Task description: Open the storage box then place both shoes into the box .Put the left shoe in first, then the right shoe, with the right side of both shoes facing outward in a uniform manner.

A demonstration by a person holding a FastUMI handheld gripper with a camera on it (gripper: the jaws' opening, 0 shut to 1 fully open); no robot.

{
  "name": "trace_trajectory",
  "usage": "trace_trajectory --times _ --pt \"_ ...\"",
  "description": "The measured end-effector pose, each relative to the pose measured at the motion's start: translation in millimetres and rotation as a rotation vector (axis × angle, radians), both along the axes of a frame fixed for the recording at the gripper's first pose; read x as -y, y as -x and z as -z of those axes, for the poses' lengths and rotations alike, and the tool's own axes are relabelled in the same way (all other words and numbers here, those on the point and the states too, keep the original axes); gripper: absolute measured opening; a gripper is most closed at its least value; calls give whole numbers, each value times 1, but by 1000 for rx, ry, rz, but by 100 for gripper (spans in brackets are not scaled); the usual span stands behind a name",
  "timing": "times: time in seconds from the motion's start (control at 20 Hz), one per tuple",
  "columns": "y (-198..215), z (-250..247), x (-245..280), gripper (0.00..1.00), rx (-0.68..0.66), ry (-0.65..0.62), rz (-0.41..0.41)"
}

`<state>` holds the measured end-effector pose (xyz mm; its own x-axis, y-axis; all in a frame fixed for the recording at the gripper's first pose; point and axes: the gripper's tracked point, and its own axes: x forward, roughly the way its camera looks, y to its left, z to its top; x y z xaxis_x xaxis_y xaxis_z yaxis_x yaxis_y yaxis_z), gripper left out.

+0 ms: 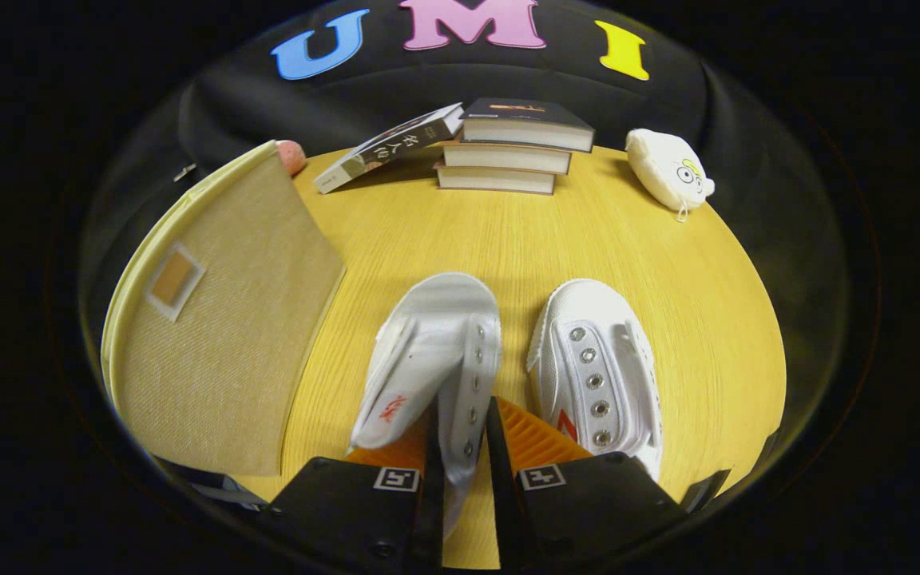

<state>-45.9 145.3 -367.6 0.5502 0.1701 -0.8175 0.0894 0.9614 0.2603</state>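
The tongs (460, 447) are closed on the eyelet side of the left shoe (436, 351) — both fingers pinch the thin white upper between them, and the shoe looks tilted as if partly raised off the worktop (460, 231). So the step in hand appears to be carrying the left shoe to the storage box (220, 319), which stands just to the left of that shoe. Its beige fabric face looks closed from here; whether any opening is free I cannot tell. The next move calls for swinging the shoe leftward and over the box's rim, turned so its right side faces outward. The right shoe (596, 375) lies flat just beside the tongs, close enough to be nudged. Well beyond, a stack of books (508, 148) with one leaning book (388, 148) and a small plush toy (668, 168) sit clear of the path.
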Motion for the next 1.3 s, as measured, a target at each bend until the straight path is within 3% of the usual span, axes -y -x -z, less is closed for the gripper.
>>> trace_trajectory --times 0.1,0.25,0.3,0.6,0.95,1.3 --pt "-5 0 5 29 19 -17 53" --pt "-5 2 6 8 -14 -83 104" --pt "-4 0 8 7 -21 -84 106" --pt "4 -43 14 7 22 -128 139" --pt "-11 -142 18 7 113 -163 174" --pt "-34 -228 -37 7 89 -336 195"
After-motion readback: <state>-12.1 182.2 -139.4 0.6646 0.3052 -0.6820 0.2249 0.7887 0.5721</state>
